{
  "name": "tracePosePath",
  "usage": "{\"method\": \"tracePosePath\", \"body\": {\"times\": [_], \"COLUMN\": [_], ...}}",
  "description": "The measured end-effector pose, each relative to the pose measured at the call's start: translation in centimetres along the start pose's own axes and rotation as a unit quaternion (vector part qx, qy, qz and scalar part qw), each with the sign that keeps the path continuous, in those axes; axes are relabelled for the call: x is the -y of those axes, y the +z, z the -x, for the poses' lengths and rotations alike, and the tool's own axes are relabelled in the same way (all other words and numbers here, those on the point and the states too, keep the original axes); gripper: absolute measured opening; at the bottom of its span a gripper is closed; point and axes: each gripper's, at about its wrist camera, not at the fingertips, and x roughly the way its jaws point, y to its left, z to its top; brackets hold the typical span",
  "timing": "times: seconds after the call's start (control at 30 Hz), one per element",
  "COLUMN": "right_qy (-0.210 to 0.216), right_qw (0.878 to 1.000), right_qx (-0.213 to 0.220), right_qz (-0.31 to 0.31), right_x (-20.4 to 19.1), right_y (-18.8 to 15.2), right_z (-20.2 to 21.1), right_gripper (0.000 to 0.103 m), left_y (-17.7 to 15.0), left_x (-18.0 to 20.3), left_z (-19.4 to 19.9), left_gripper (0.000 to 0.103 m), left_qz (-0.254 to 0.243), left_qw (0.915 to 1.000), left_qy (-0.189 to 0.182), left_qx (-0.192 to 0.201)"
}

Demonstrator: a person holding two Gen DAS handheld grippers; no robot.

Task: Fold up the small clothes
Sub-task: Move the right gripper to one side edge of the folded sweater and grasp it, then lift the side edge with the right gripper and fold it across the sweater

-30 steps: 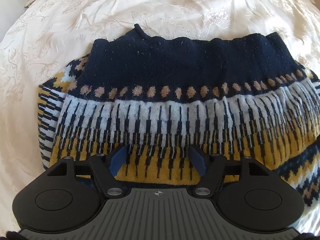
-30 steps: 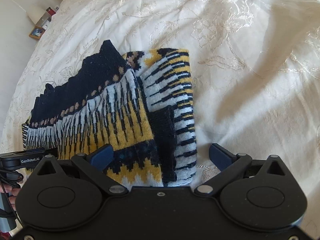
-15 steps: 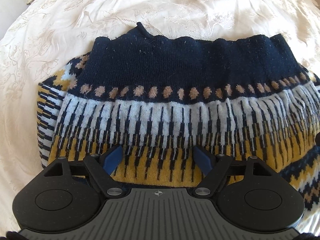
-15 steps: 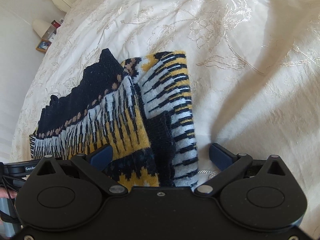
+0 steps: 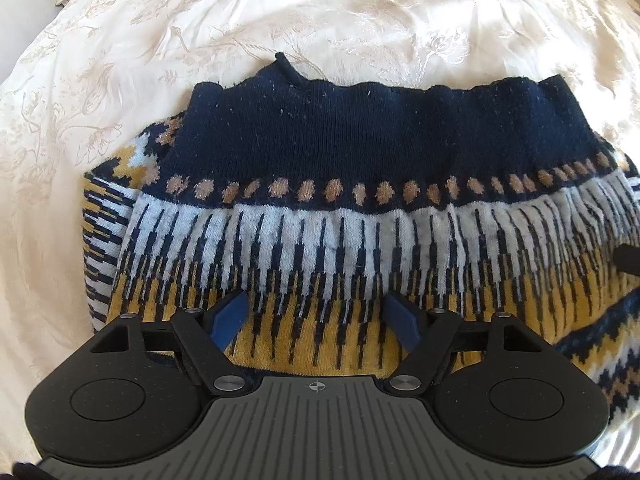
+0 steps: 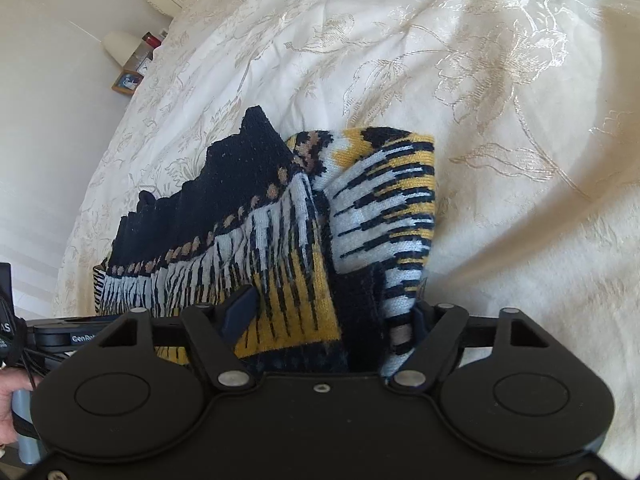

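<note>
the folded navy, white and mustard patterned knit sweater [image 5: 360, 216] is lying on the cream embroidered bedspread [image 5: 120, 80], mid-frame. left tongs [image 5: 316, 320] are hovering released over its lower edge; right tongs [image 6: 332, 316] are spreading around its folded end, contact unclear.

Both wrist views — close over sweater [image 5: 320, 184]

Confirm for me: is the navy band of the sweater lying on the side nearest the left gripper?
No: in the left wrist view the navy band is at the sweater's far edge, and the left gripper is over the yellow part.
</note>
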Motion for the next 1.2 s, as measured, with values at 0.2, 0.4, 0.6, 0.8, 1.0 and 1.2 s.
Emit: {"method": "tracePosePath", "body": {"times": [0.2,0.4,0.6,0.8,1.0,1.2], "right_qy": [0.016,0.015,0.021,0.027,0.020,-0.001], "right_qw": [1.000,1.000,0.999,0.999,0.999,1.000], "right_qx": [0.006,0.000,-0.006,-0.013,-0.015,-0.020], "right_qz": [-0.019,-0.021,-0.038,-0.039,-0.036,-0.015], "right_x": [1.2,1.2,1.4,1.6,1.4,0.4], "right_y": [-0.4,-0.2,0.0,0.2,0.1,0.2], "right_z": [0.9,0.9,0.4,0.3,0.3,0.5], "right_gripper": [0.058,0.059,0.064,0.064,0.062,0.043], "left_y": [3.8,6.9,6.9,6.4,6.2,6.6], "left_x": [1.3,3.4,4.2,4.3,4.4,3.1], "left_z": [0.9,-1.8,-2.3,-2.1,-2.2,-2.1], "left_gripper": [0.070,0.071,0.074,0.076,0.077,0.075], "left_qz": [0.007,-0.002,0.004,0.006,0.008,0.013], "left_qw": [0.9995,0.9999,0.9998,0.9997,0.9996,0.9998], "left_qy": [-0.013,0.008,0.017,0.018,0.019,0.003], "left_qx": [0.028,0.011,0.010,0.018,0.018,0.012]}}
